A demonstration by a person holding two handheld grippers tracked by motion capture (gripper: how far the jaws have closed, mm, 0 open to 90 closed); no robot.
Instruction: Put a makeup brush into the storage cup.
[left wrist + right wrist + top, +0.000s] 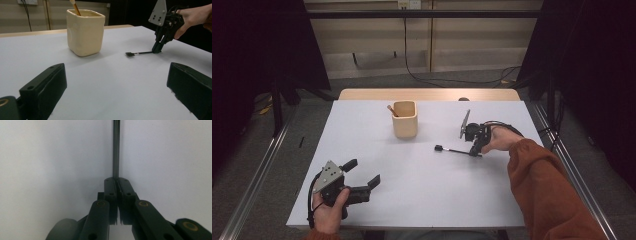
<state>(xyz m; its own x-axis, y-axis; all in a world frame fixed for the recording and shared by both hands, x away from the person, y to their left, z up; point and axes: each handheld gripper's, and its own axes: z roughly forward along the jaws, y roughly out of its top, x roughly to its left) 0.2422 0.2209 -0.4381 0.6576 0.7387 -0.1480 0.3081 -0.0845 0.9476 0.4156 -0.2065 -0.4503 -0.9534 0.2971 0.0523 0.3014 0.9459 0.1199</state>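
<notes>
A thin black brush (pixel 452 150) lies on the white table (pixel 422 195), its small head pointing left. My right gripper (pixel 473 152) points down at the stick's right end and is shut on it. In the right gripper view the jaws meet around the dark stick (pixel 116 150), right gripper (pixel 116 180). From the left gripper view the brush (pixel 140 53) and the right gripper (pixel 157 50) sit at the far right. A cream cup (pixel 405 120) (pixel 85 32) holds a wooden-handled stick (pixel 391 110) (pixel 75 7). My left gripper (pixel 362 172) (pixel 116 72) rests near the front left, open, with nothing between its jaws.
An orange sleeve (pixel 552 190) reaches in from the lower right. A wooden strip (pixel 427 94) borders the table's far edge. Metal rails (pixel 257 175) run along both sides. Cables (pixel 447 80) lie on the floor behind.
</notes>
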